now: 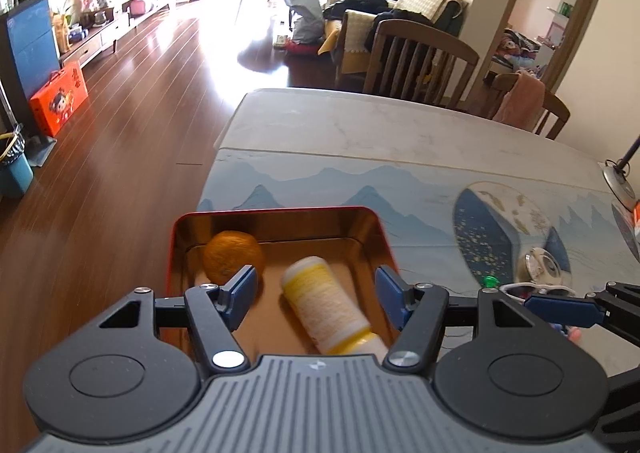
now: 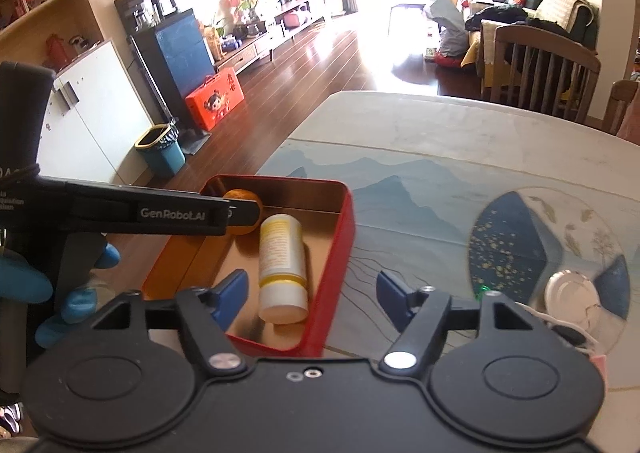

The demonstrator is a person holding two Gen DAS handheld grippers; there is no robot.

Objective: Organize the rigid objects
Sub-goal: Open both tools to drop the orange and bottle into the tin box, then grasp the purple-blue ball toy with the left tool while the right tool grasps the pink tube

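Observation:
A red tin tray (image 1: 276, 213) (image 2: 344, 221) with a gold inside sits at the table's left edge. In it lie an orange (image 1: 234, 261) (image 2: 246, 199) and a white bottle with a yellow label (image 1: 330, 303) (image 2: 282, 261), on its side. My left gripper (image 1: 316, 293) is open above the tray, its fingers either side of the bottle without touching it. My right gripper (image 2: 312, 293) is open over the tray's right wall. The left gripper's arm (image 2: 160, 213) crosses the right wrist view.
The table carries a blue mountain-print cloth (image 1: 400, 181) and a round patterned mat (image 2: 548, 249). A shiny round lid (image 2: 572, 289) and white-rimmed glasses (image 1: 532, 289) lie at the right. Wooden chairs (image 1: 416, 57) stand beyond the table. The floor drops off left of the tray.

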